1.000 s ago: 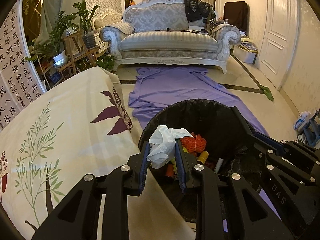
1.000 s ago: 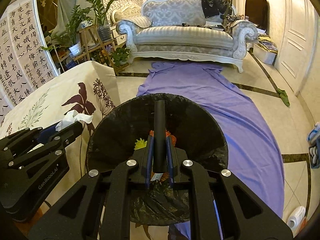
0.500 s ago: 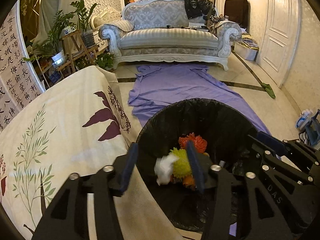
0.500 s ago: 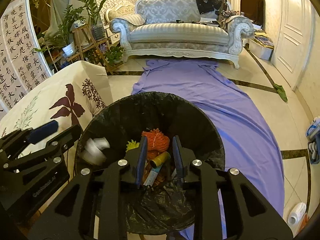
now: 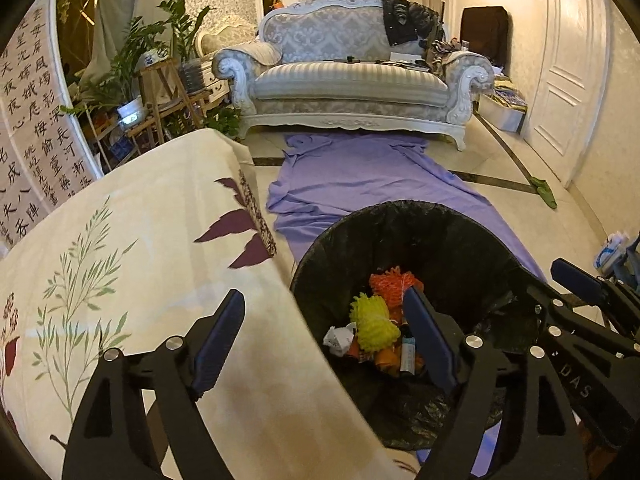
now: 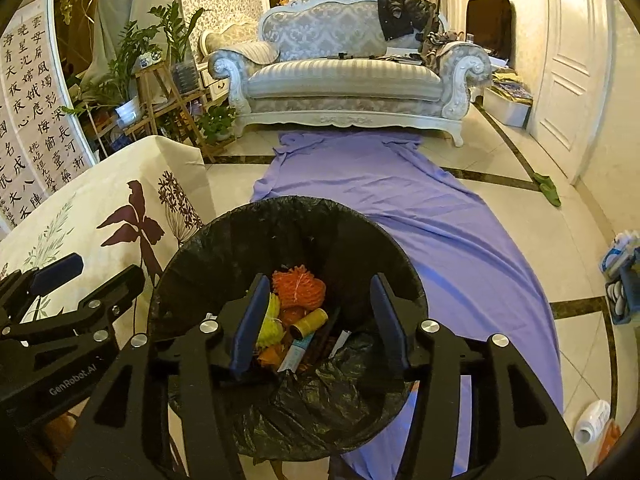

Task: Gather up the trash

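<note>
A bin with a black liner stands on the floor beside the table. In it lie an orange net, a yellow mesh ball, a crumpled white tissue, a yellow roll and a small tube. My left gripper hovers over the bin's left rim and the table edge, its jaws opening with nothing gripped. Over the bin's mouth my right gripper hangs, jaws opening and empty too.
The table at left wears a cream floral cloth. A purple sheet runs across the floor from the bin to a pale sofa. Plant stands are back left, a white door right, and shoes by the right wall.
The left jaws spread and let go of the white tissue, which fell into the bin. The right jaws spread and released the black stick they held upright.
</note>
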`<state>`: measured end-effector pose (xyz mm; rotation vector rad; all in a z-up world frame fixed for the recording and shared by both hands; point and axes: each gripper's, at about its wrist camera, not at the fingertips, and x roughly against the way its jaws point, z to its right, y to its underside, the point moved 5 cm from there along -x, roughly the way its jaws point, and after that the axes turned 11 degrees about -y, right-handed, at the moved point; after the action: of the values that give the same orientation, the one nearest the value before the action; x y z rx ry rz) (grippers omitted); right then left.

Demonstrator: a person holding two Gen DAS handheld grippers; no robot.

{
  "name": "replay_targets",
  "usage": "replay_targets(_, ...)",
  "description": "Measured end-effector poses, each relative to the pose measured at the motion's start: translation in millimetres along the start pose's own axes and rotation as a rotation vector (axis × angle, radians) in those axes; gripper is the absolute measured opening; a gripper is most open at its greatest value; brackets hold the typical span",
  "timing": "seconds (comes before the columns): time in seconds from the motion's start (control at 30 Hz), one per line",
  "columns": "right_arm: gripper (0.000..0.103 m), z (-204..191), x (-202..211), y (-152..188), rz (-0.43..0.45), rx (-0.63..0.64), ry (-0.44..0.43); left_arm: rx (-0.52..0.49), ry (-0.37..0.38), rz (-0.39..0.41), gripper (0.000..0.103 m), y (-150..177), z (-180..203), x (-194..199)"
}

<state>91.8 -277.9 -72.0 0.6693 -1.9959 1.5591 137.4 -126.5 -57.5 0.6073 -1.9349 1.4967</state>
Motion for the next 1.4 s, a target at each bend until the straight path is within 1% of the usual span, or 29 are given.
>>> replay_targets(0.13, 0.057, -3.8, 7.2, 1.5, 0.011, 0.006, 0.006, 0.011, -0.023, 0.022, 0.08, 1.0, -9.3, 10.0)
replay_targets(0.33, 0.062, -14.2, 19.0, 4.8, 0.025, 0.023, 0.008, 0.038, -0.036, 0.04, 0.082, 8.0, -24.7, 25.1)
replay_targets(0.43, 0.065, -19.8, 25.4, 7.0, 0.033, 0.031, 0.008, 0.04, -0.058, 0.054, 0.082, 11.1, -31.5, 32.9)
replay_targets(0.53, 0.069, -27.0, 34.3, 9.8, 0.042, 0.044, 0.007, 0.045, -0.063, 0.068, 0.083, 17.1, -40.4, 42.7)
replay_targets(0.73, 0.074, -41.8, 48.1, 16.7, 0.054, 0.061, -0.004, 0.068, -0.075, 0.06, 0.084, 29.3, -55.6, 54.3)
replay_targets(0.8, 0.078, -46.4, 53.0, 18.0, 0.063, 0.06, -0.009, 0.079, -0.077, 0.06, 0.084, 34.2, -61.1, 59.0)
replay_targets(0.9, 0.078, -52.9, 60.5, 21.1, 0.078, 0.066, -0.01, 0.085, -0.086, 0.071, 0.084, 37.2, -66.7, 64.8)
replay_targets(1.07, 0.079, -60.6, 68.3, 24.6, 0.09, 0.073, -0.013, 0.1, -0.091, 0.063, 0.084, 46.4, -74.0, 68.4)
replay_targets(1.4, 0.079, -67.3, 70.8, 27.0, 0.093, 0.09, -0.013, 0.11, -0.093, 0.064, 0.084, 50.3, -78.9, 70.6)
